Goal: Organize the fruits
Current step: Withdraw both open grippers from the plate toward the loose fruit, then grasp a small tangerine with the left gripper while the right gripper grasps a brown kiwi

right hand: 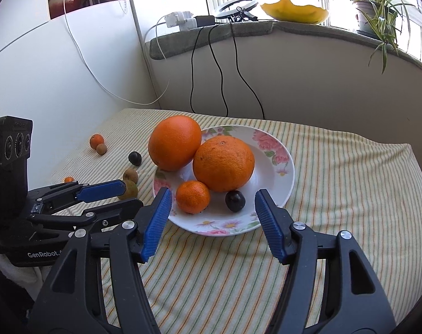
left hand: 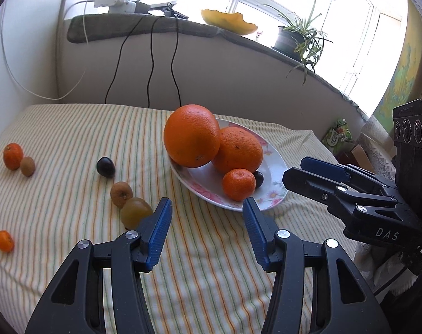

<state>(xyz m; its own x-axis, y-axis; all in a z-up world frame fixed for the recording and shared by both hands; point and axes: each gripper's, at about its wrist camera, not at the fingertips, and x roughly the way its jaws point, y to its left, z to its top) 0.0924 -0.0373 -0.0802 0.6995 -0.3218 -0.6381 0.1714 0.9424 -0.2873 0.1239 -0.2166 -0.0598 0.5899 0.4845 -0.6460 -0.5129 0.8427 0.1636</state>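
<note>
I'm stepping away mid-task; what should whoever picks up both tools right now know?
Left tool: open, empty, hovering near the kiwi.
Right tool: open, empty, in front of the plate.
Done: two big oranges, one mandarin and one dark plum are on the plate.
Left on the striped cloth: two mandarins, three kiwis, one dark plum.

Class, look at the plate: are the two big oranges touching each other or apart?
Touching. The right wrist view shows the left orange pressed against the right orange on the floral plate, with no gap where they meet.
</note>
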